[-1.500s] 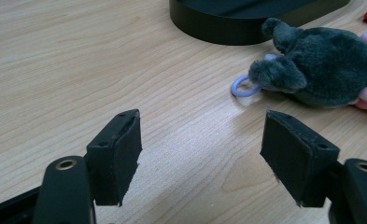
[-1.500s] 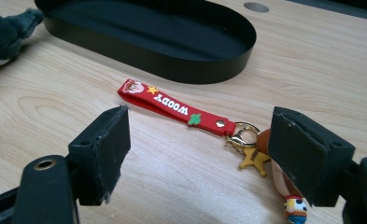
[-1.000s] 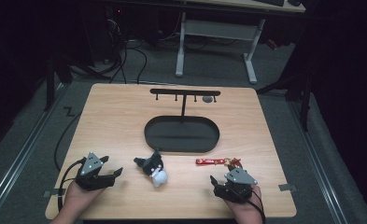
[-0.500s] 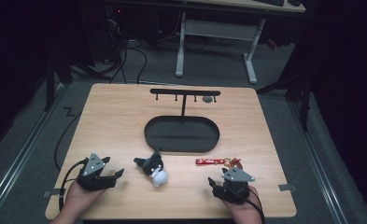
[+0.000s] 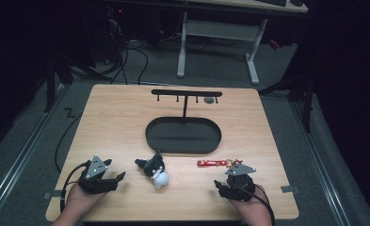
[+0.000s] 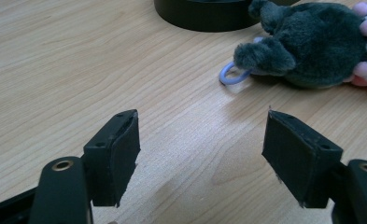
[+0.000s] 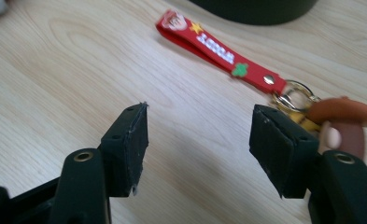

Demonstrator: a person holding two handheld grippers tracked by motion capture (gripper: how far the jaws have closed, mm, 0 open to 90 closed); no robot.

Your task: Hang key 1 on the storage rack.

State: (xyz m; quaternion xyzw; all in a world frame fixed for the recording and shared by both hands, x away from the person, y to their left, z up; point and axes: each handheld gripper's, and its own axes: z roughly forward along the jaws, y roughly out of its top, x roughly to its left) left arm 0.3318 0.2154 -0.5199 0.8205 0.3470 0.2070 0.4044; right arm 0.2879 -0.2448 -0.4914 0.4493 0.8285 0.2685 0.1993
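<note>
Right tongs (image 5: pixel 230 187) have edged nearer the table (image 5: pixel 126 122) front; both they and left tongs (image 5: pixel 108 179) gape, released.

Your table (image 5: pixel 126 122) is pale wood with fine darker grain, and the oval tray (image 5: pixel 182 135) and the hook stand (image 5: pixel 186 93) on it are plain black. The plush toy (image 6: pixel 312 51) is dark grey fur with pink and white patches and a light blue ring (image 6: pixel 230 74). The key strap (image 7: pixel 218 49) is red with white lettering, a yellow star and a green shape, ending in a silver ring (image 7: pixel 293 95) and a brown-capped mushroom charm (image 7: pixel 342 119); your jaws are black.
</note>
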